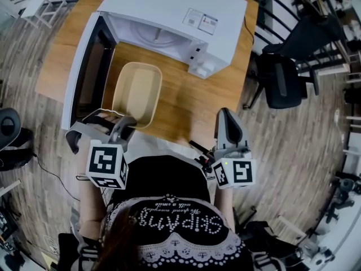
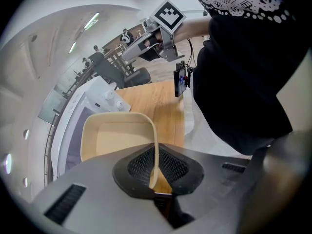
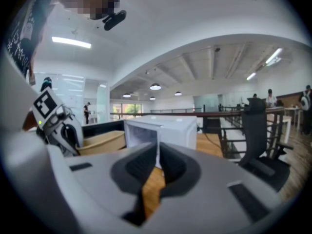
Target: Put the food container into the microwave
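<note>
A beige, empty food container sits low over the wooden table, right in front of the open white microwave. My left gripper is shut on the container's near rim; in the left gripper view the thin rim runs between the two dark pads. My right gripper hovers at the table's near edge to the right, shut with nothing in it. The right gripper view looks past its closed jaws to the microwave and the container.
The microwave door stands swung open on the left, next to the container. A black office chair is on the floor to the right of the table. A railing runs behind the table.
</note>
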Demonstrator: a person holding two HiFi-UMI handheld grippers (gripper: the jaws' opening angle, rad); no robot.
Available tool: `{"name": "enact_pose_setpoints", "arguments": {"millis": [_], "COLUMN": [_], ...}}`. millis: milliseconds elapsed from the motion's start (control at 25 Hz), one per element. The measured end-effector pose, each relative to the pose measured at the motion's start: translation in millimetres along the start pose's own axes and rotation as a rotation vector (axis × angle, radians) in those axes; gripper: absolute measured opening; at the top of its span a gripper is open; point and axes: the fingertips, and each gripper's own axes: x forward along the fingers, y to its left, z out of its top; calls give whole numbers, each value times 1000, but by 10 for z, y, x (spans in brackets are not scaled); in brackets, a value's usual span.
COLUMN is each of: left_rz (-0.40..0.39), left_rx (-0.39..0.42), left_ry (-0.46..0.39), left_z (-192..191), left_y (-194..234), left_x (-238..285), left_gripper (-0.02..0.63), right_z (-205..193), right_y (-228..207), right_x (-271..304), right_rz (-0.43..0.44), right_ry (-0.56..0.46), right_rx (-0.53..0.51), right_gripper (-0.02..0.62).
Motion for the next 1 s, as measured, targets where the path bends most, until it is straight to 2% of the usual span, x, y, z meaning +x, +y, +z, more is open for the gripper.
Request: {"name": "enact_pose_setpoints", "arguments": {"millis": [600, 1000], "left_rz": [-34, -33], "left_rx": [94, 106], "left_ry": [-28, -42], "left_z": [-170, -185], "left_y": [257, 466], "left_x": [24, 169], "left_gripper": [36, 35], "right_z": [191, 151], "right_y": [184, 7], "right_x": [223, 293], "right_rz": [-55, -108], "right_ry": [2, 11], "right_rx": [27, 38], "right_gripper": [39, 40]}}
